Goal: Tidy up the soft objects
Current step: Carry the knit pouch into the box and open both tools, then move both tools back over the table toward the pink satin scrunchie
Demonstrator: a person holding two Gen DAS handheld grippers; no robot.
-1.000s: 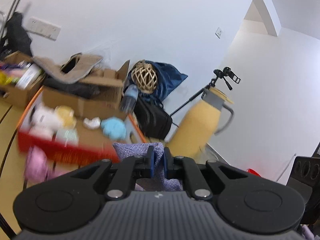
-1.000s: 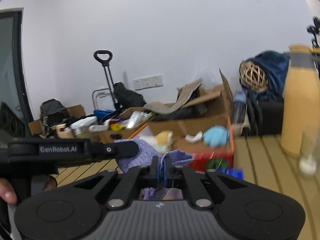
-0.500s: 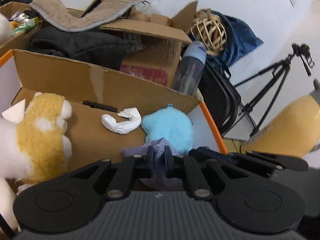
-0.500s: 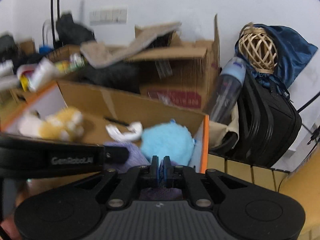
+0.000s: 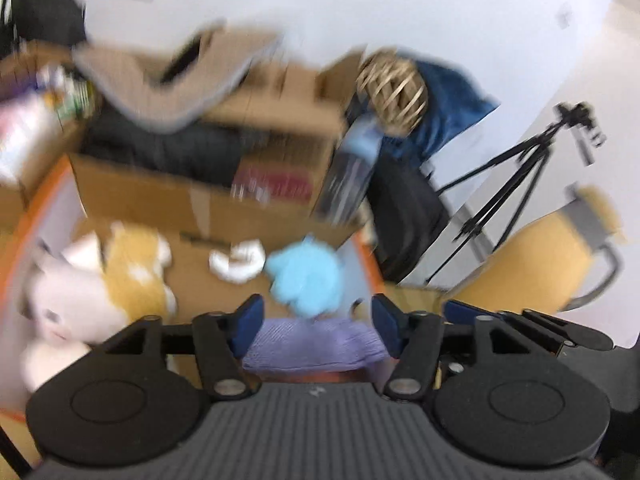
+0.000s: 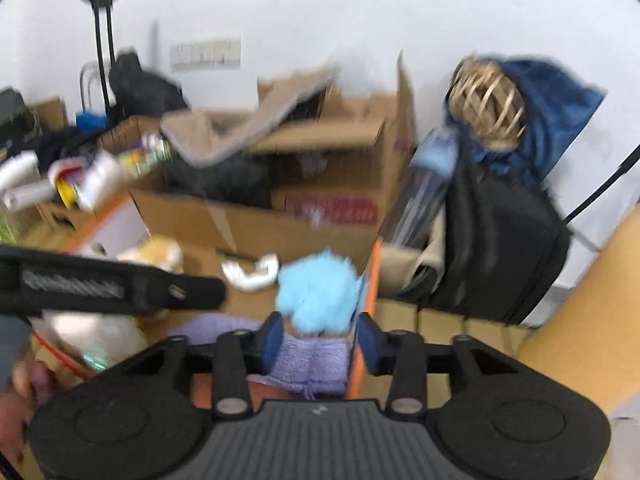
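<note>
A purple knitted cloth [image 5: 316,346] [image 6: 310,360] lies low between both pairs of jaws, over the near end of a cardboard box with an orange rim [image 5: 370,266] [image 6: 370,280]. My left gripper [image 5: 318,325] is opening, its blue pads spread either side of the cloth and not pinching it. My right gripper [image 6: 320,341] is opening too, with the cloth loose between its pads. Inside the box lie a light blue plush [image 5: 306,276] [image 6: 320,292], a white item [image 5: 238,264], a yellow-and-white plush [image 5: 136,272] and a pale pink plush [image 5: 60,304]. The picture is blurred.
Behind the box stand open cardboard cartons [image 6: 320,152] with a beige mat and dark clothes. To the right are a water bottle [image 5: 354,168], a wicker ball [image 5: 394,92] on a blue bag, a black case [image 6: 500,248], a tripod [image 5: 520,184] and a yellow jug [image 5: 532,264].
Both grippers, earlier shut on the purple cloth, have carried it forward over the box and spread their jaws. The cloth now sits slack between the pads.
</note>
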